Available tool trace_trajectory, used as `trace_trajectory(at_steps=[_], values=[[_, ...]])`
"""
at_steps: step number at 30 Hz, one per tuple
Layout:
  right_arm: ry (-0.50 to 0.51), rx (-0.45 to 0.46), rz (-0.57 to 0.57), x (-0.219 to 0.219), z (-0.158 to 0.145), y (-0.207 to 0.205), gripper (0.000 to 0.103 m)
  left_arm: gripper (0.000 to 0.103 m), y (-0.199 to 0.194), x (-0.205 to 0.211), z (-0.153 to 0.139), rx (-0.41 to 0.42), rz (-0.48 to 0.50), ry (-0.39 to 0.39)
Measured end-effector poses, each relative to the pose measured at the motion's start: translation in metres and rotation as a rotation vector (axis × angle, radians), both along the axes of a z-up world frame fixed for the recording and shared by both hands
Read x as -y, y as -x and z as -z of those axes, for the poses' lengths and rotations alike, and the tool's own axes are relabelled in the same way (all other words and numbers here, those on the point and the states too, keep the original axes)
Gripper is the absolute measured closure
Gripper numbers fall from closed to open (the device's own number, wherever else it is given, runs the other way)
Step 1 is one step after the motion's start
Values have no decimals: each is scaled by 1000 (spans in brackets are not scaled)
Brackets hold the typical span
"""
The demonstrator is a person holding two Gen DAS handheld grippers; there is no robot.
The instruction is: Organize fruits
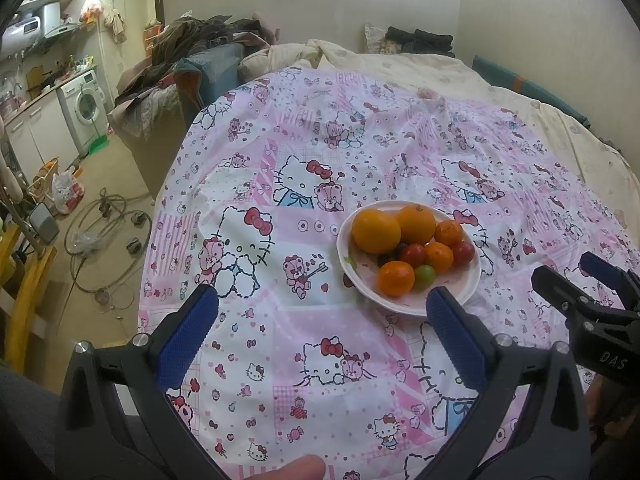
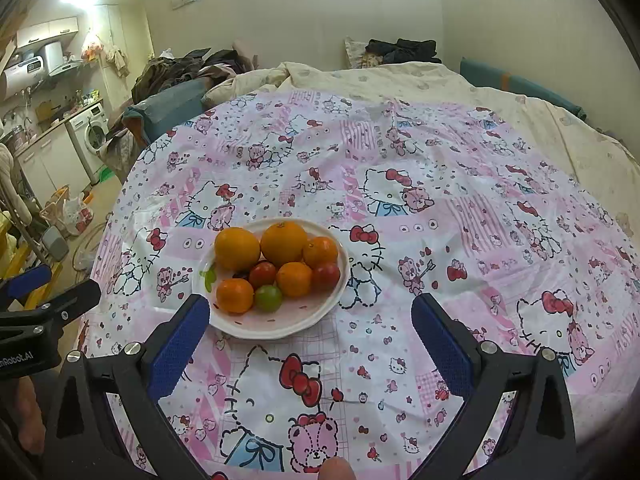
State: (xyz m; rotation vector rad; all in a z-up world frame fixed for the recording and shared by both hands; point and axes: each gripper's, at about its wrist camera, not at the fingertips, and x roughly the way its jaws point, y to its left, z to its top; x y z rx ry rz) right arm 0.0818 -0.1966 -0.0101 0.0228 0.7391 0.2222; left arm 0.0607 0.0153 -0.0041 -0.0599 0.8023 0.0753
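Note:
A white plate (image 1: 360, 276) (image 2: 280, 326) sits on the pink Hello Kitty cloth (image 1: 280, 152) (image 2: 440, 168). It holds two large oranges (image 1: 376, 231) (image 2: 237, 248), three small mandarins (image 1: 396, 278) (image 2: 235, 295), two red tomatoes (image 1: 412, 255) (image 2: 263, 274) and a green fruit (image 1: 425, 277) (image 2: 268, 298). My left gripper (image 1: 322, 300) is open and empty, just near and left of the plate. My right gripper (image 2: 310, 312) is open and empty, near and right of the plate. Each gripper shows at the other view's edge, the right one (image 1: 576, 276) and the left one (image 2: 60, 280).
The cloth lies over a bed with a cream quilt (image 1: 420, 64) behind. Piled clothes (image 1: 192, 40) and a blue cushion lie at the back left. A kitchen counter, a washing machine (image 1: 86, 106) and a hose on the floor (image 1: 100, 240) are to the left.

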Motion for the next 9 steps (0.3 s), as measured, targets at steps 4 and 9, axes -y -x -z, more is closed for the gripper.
trace_trajectory(at_steps=[4, 9], values=[[-4, -5, 0, 0, -2, 0, 0, 0, 0, 0, 1, -3, 2, 1], [-11, -3, 0, 0, -4, 1, 0, 0, 0, -1, 2, 0, 1, 1]])
